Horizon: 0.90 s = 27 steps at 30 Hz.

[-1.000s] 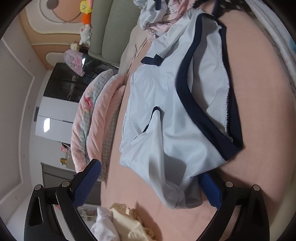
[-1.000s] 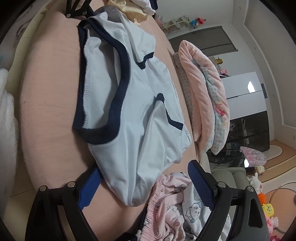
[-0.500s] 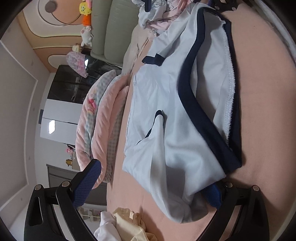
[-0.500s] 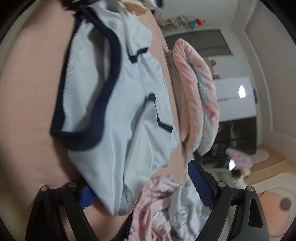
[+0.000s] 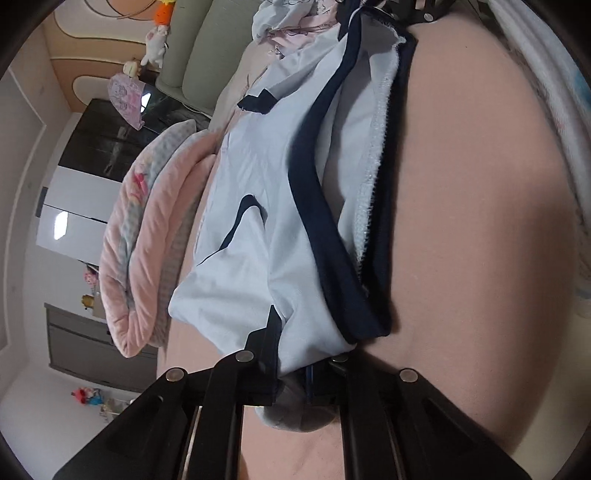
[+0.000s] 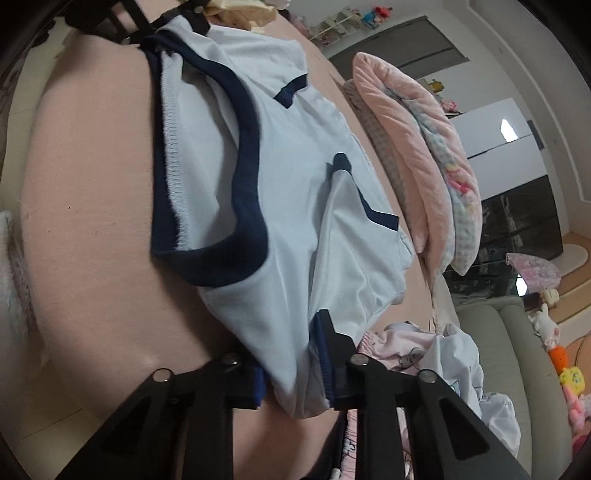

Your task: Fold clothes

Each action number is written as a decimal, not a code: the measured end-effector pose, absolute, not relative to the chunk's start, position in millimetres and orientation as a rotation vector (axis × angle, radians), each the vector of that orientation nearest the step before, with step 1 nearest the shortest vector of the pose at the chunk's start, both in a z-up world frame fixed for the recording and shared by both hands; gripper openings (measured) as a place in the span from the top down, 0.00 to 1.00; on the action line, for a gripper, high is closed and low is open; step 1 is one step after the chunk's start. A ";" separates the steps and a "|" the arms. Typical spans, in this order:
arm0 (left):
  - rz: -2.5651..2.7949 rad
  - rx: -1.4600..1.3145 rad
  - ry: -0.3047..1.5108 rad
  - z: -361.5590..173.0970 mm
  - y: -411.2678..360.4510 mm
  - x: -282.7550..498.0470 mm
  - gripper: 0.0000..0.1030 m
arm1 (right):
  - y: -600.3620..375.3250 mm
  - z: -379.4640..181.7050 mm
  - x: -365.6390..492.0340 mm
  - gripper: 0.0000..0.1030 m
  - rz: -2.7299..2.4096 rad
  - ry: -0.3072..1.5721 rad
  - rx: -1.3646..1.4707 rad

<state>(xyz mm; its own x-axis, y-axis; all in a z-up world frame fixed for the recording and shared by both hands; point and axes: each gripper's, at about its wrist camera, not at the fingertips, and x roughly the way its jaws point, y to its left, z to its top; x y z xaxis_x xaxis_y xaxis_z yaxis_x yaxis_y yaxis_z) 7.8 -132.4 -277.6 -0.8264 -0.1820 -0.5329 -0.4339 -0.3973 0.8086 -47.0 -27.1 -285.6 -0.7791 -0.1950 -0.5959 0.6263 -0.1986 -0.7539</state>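
Observation:
Pale blue shorts with navy trim (image 5: 258, 240) lie spread on the pink bed sheet (image 5: 480, 221), waistband open toward the sheet. My left gripper (image 5: 291, 363) is shut on one end of the shorts, fabric bunched between its pads. At the opposite end, my right gripper (image 6: 291, 363) has its jaws closing, and the blue pads press on a thick fold of the shorts (image 6: 295, 184). Each gripper shows at the far end in the other's view: the right gripper (image 5: 417, 14), the left gripper (image 6: 129, 18).
A folded pink quilt (image 6: 413, 147) lies along the far side of the shorts. A heap of pink and white clothes (image 6: 424, 350) sits beside my right gripper, and yellow clothes (image 6: 240, 11) lie near the left one. A grey-green headboard (image 5: 207, 44) and plush toys stand beyond.
Both grippers went from wide open around the ends of the shorts to clamped on the fabric. The shorts' ends are now bunched up between the pads.

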 end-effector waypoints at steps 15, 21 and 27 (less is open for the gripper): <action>2.332 -1.129 1.330 -249.8 -137.3 -21.8 0.94 | -35.7 -272.1 -67.3 0.92 -1.837 1.484 0.751; 2.378 -1.206 1.188 -242.3 -143.7 -31.5 0.94 | -35.3 -274.7 -69.0 0.92 -1.885 1.449 0.802; 2.387 -1.314 0.969 -227.9 -158.7 -44.3 0.91 | -35.6 -263.1 -78.3 0.92 -1.890 1.385 0.880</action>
